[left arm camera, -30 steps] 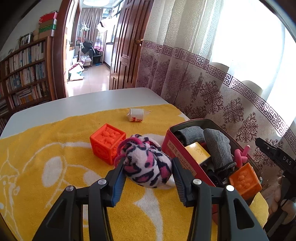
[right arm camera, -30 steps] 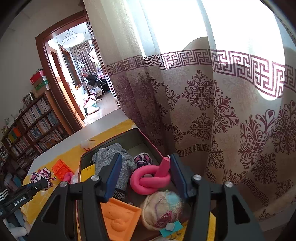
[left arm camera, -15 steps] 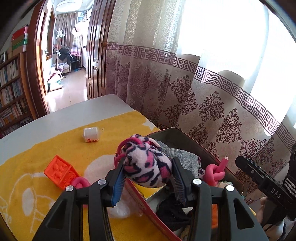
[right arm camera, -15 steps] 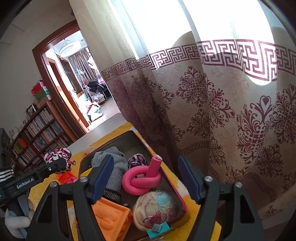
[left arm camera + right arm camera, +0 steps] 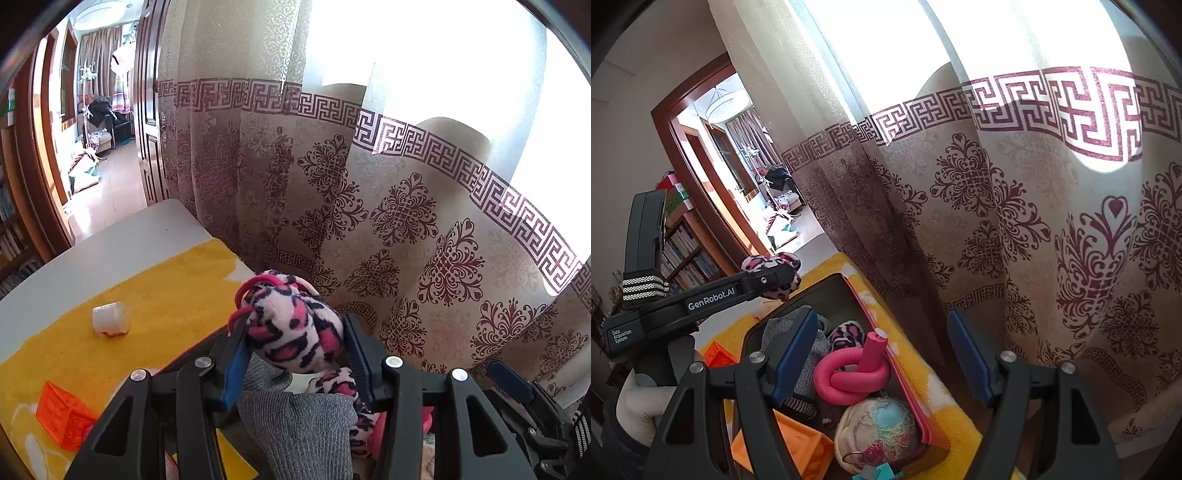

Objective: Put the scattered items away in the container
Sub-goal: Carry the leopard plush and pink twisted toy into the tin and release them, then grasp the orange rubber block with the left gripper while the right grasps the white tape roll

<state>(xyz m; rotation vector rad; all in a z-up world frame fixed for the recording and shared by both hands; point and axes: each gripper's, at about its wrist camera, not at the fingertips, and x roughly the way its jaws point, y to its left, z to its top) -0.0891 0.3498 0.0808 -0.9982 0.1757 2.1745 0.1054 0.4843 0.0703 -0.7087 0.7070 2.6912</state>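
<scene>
While a leopard-print plush toy [image 5: 295, 334] is clamped in the left gripper [image 5: 295, 354] above the container [image 5: 846, 295], the right gripper [image 5: 882, 354] is held wide apart over a pink foam knot [image 5: 851, 376].

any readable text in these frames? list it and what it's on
"GenRobot.AI": white print on the arm of the left gripper, seen from the right wrist.
"Data Acquisition System": small white print on that gripper's body, lower left.
Red print on the small white carton: too blurred to read.
Book spines on the bookshelf: too small to read.
</scene>
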